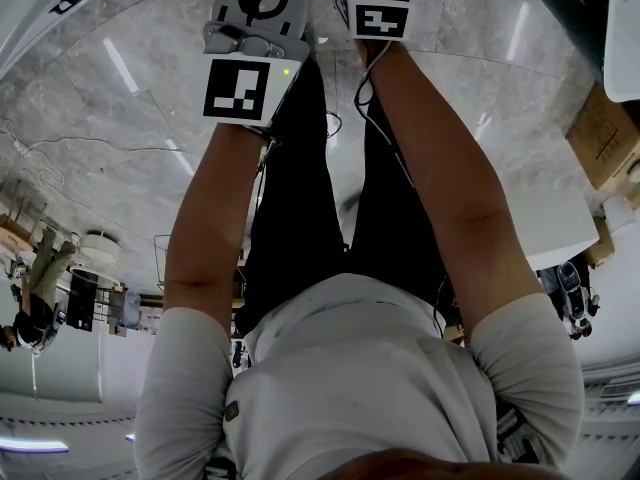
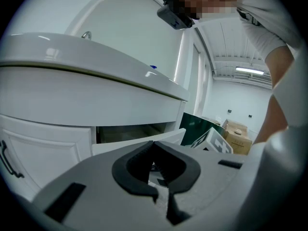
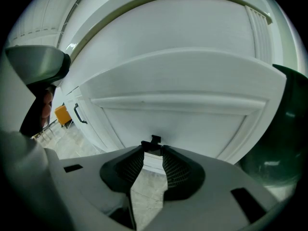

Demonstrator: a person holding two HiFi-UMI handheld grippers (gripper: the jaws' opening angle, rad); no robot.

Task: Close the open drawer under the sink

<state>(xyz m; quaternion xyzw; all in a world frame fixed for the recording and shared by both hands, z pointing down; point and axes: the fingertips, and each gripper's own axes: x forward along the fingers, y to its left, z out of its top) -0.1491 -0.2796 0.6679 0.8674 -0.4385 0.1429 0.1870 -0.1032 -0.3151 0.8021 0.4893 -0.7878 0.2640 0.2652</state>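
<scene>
One white panelled drawer (image 3: 183,114) ajar, black handle (image 3: 153,140) gripped.

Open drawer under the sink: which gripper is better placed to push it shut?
The right gripper: its jaws grip the black handle on the drawer. The left gripper is shut and holds nothing.

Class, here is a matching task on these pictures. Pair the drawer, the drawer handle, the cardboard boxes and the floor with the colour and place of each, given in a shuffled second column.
Things:
A. drawer
B. cardboard boxes
C. drawer handle
D. floor

Descriptions:
1. grey marble, underfoot
2. brown, in the background
3. white, standing open under the sink
4. black, between the fingers of the right gripper

Pairs: A-3, B-2, C-4, D-1
</scene>
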